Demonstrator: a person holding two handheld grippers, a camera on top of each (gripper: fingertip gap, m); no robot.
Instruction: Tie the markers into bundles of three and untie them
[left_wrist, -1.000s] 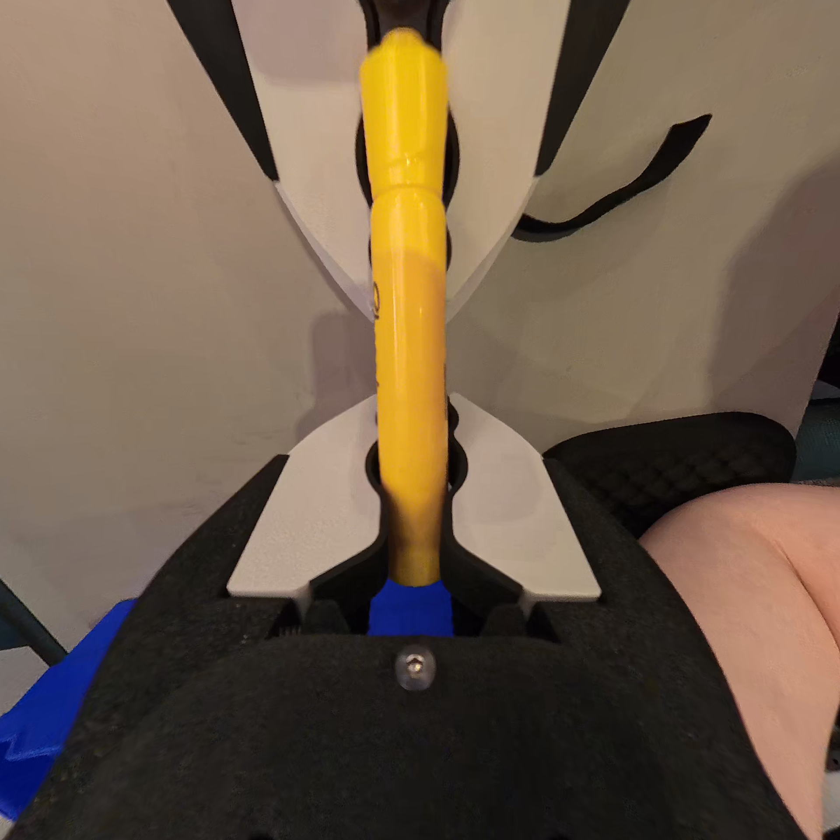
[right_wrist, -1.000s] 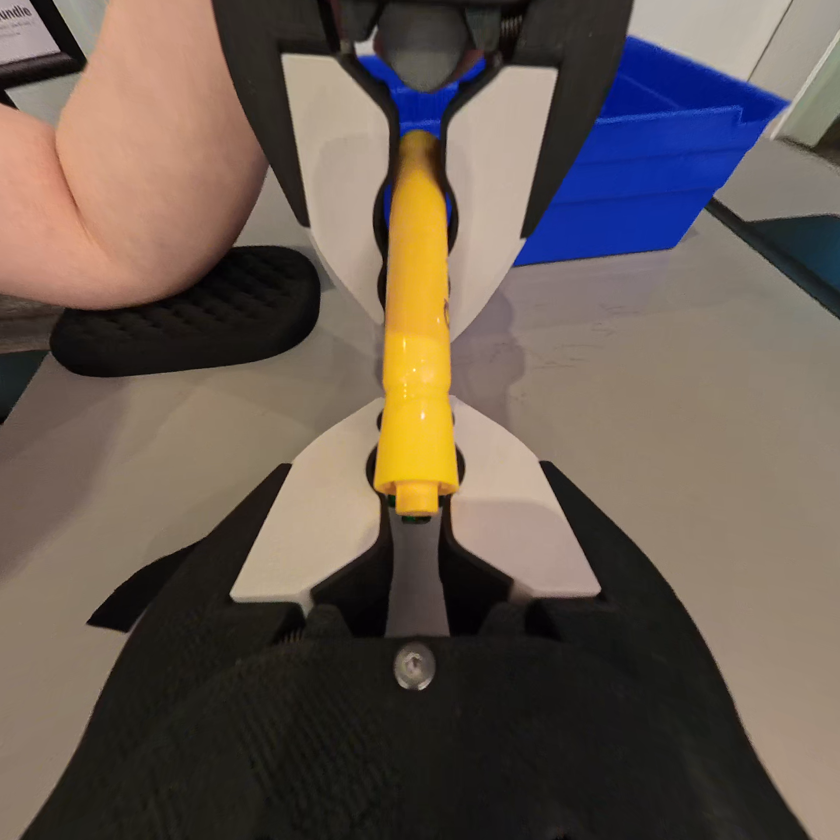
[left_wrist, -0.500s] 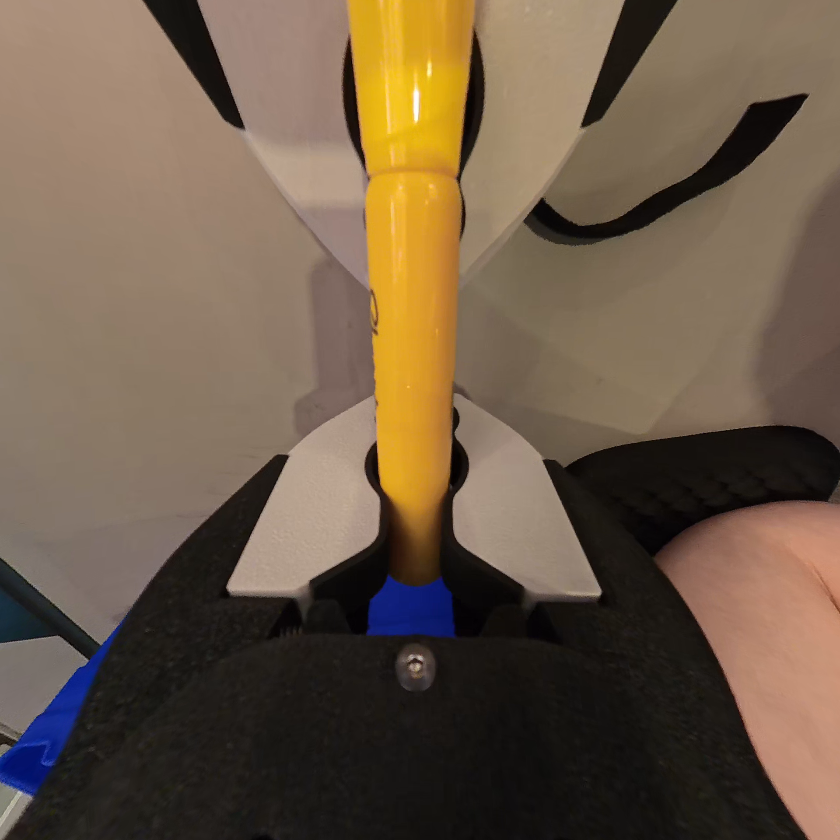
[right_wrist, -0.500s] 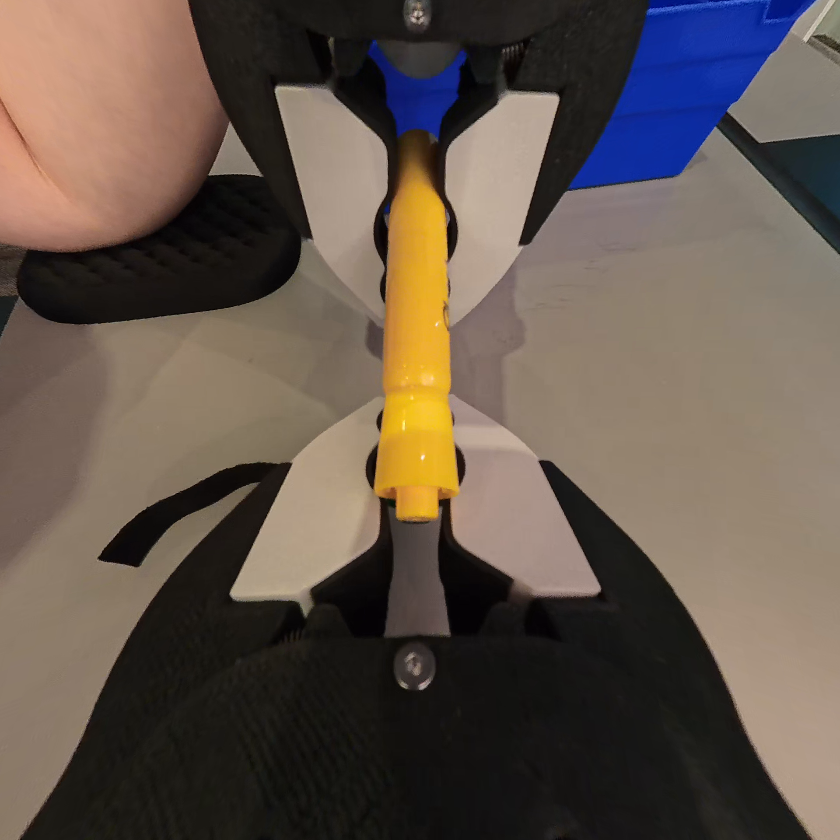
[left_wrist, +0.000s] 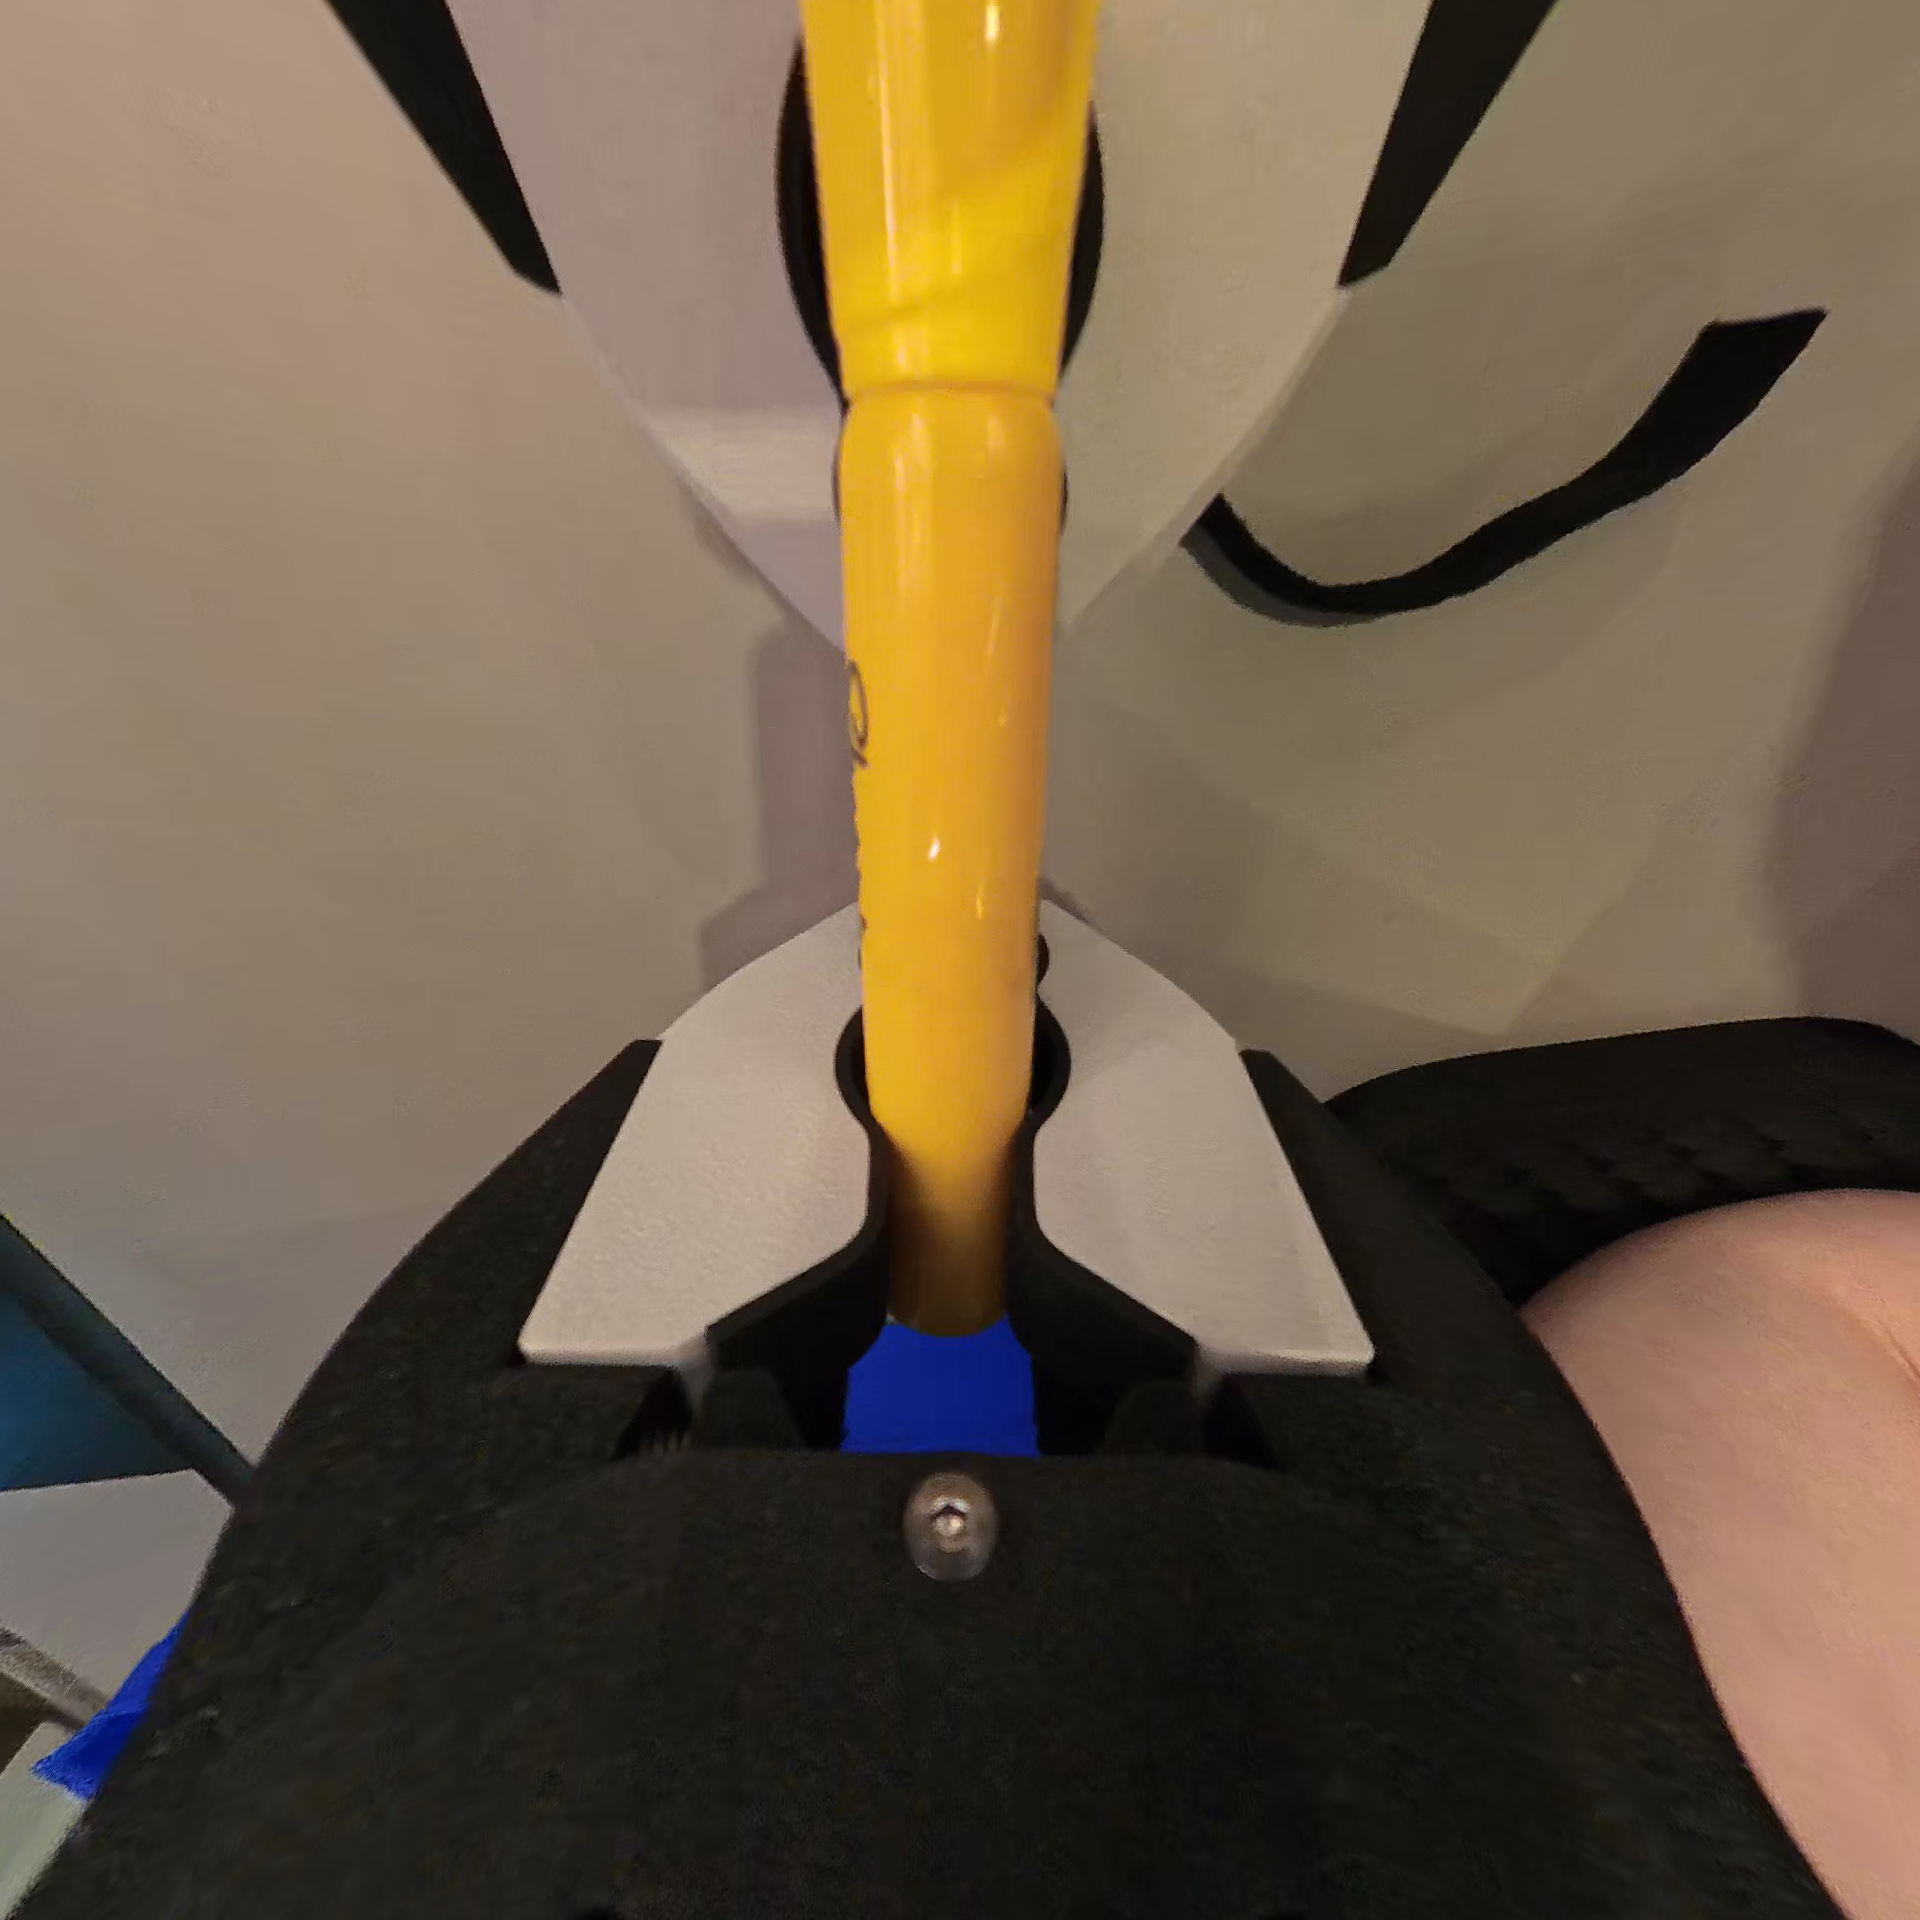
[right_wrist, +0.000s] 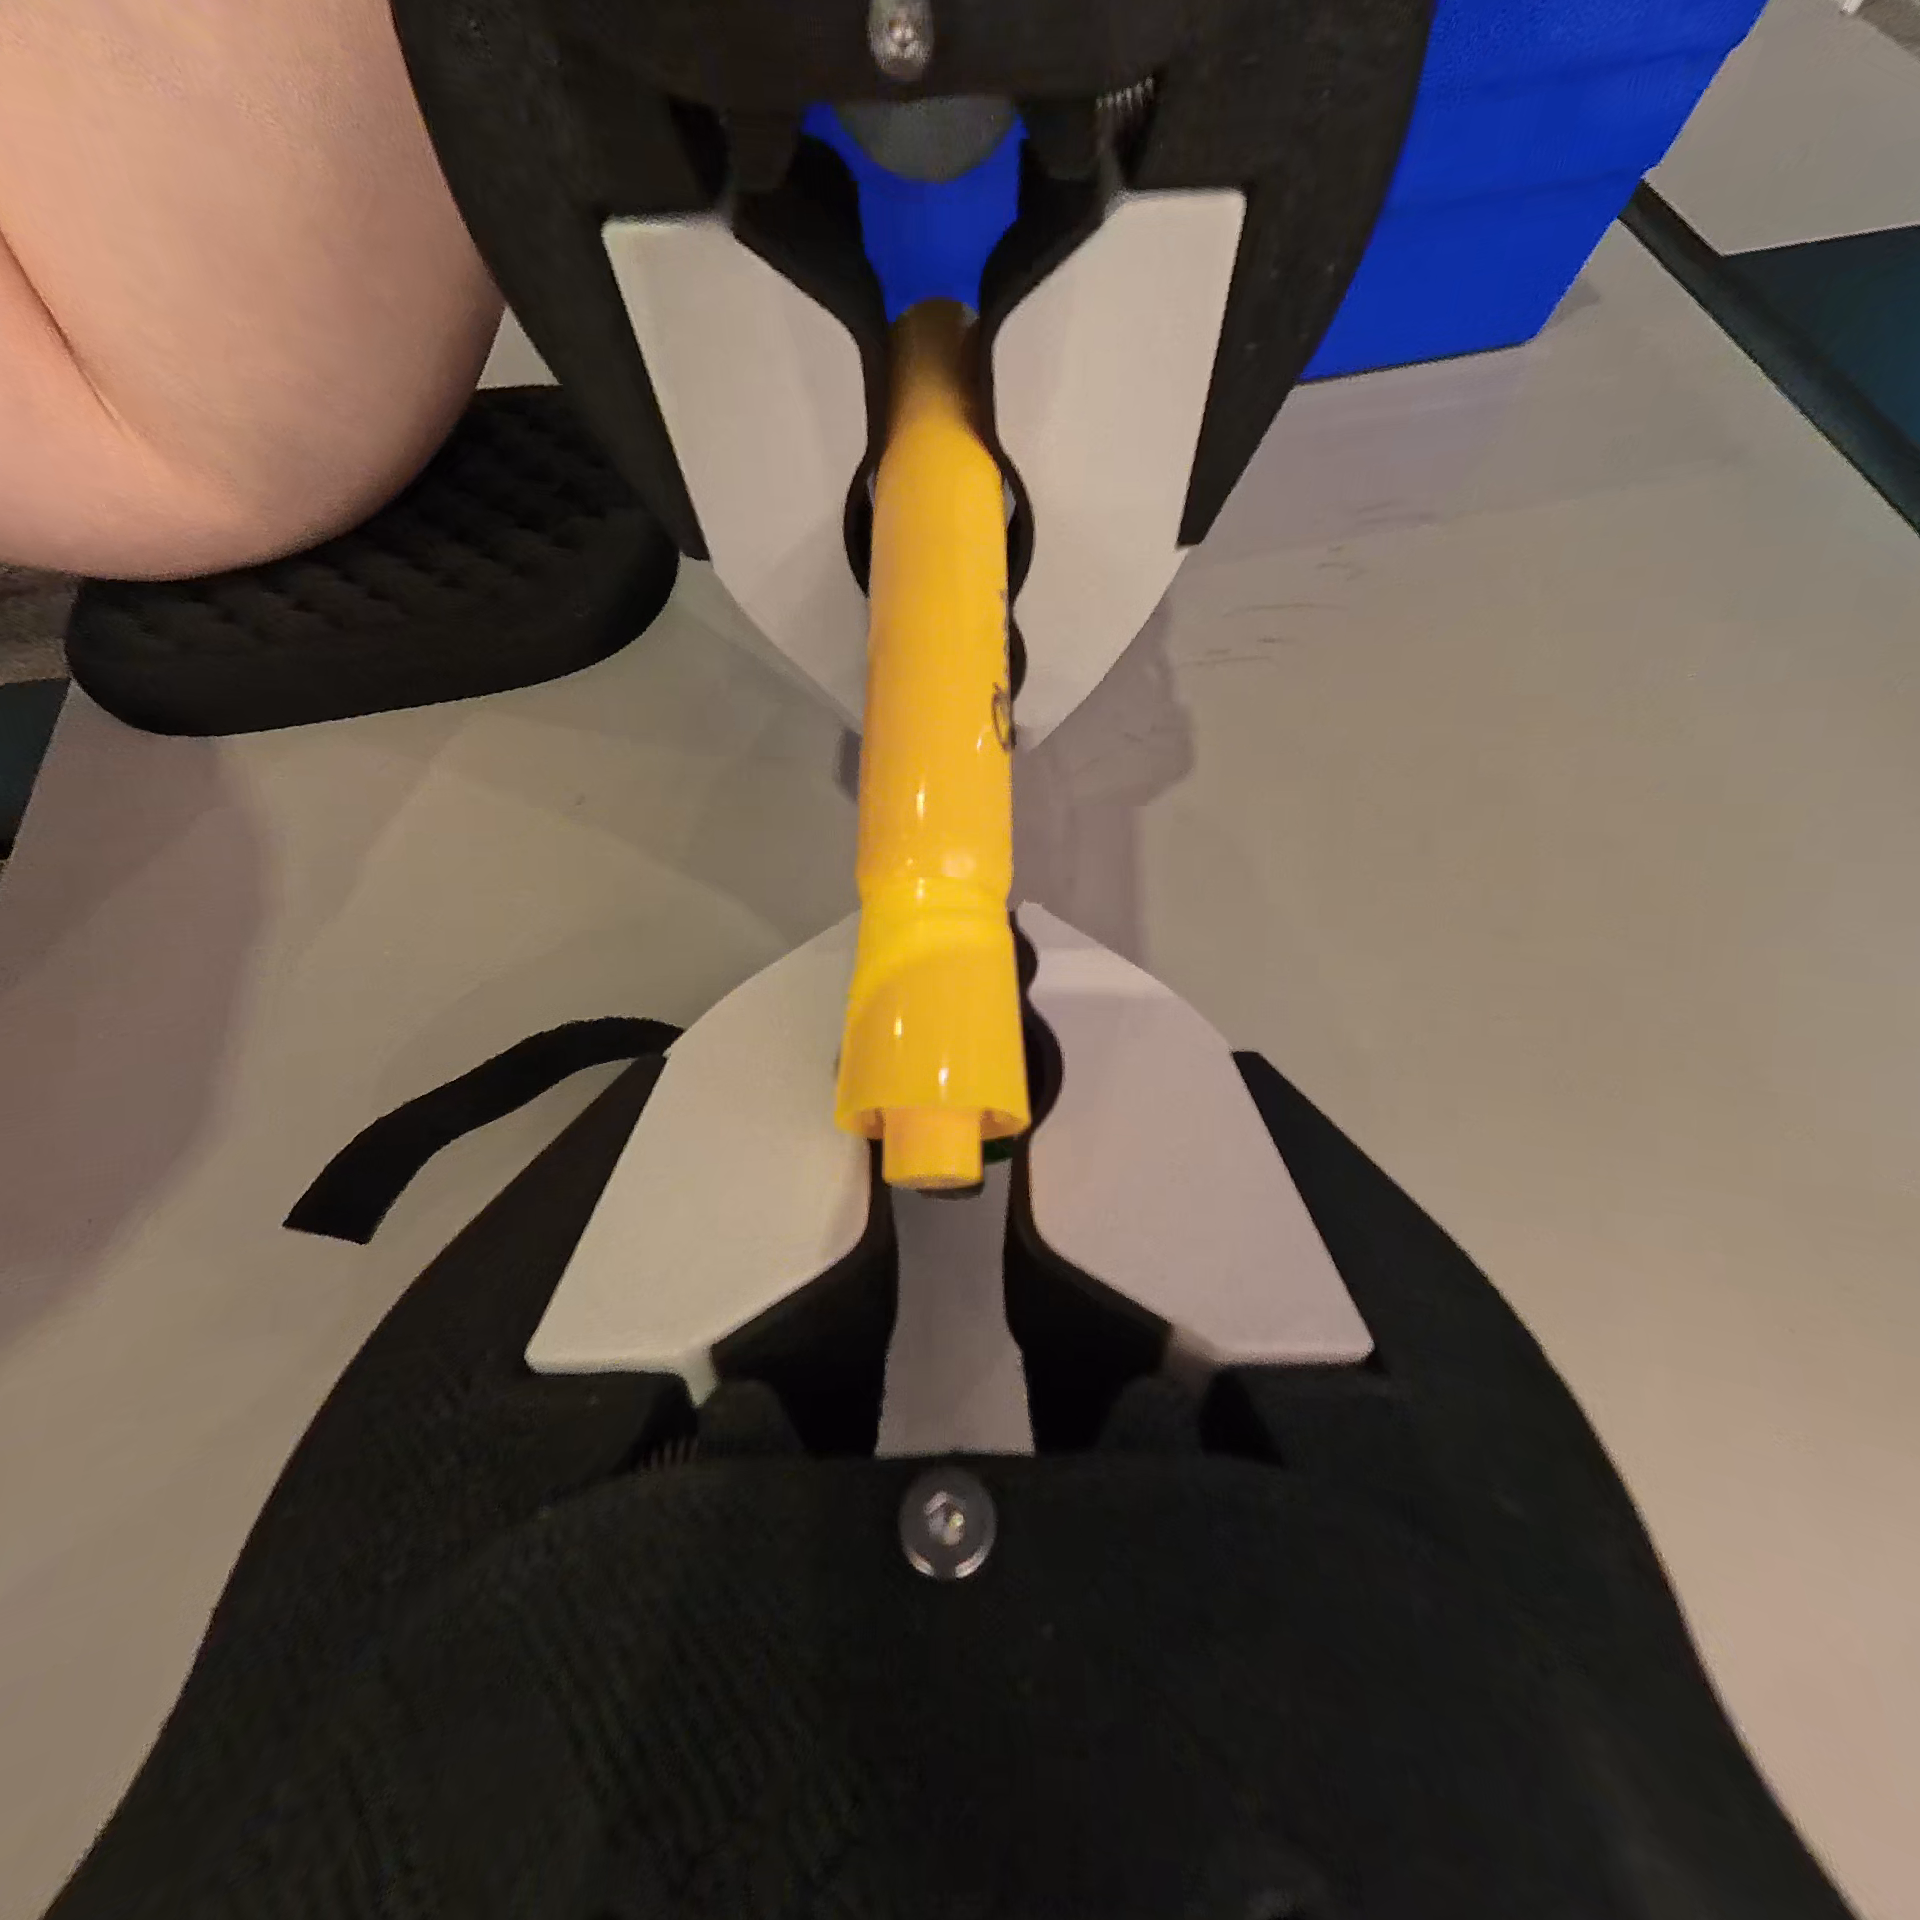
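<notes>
Since the earlier frame, grippers drawn closer: yellow marker (right_wrist: 935, 790) held clear of the tabletop (right_wrist: 1507, 831), cap gripped by right gripper (right_wrist: 940, 1049) fingers, barrel by left gripper (left_wrist: 951, 1081) fingers; black strap (right_wrist: 457, 1117) loose at 9 o'clock; no bundle tied.

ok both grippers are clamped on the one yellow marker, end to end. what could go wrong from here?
1. The right gripper holds the yellow marker by its cap, the left gripper by the barrel. Any pull apart could pop the cap off.
2. The marker is off the table; if both release together, it drops and may roll.
3. The black strap lies right beside the right gripper and could get snagged or dragged.
</notes>
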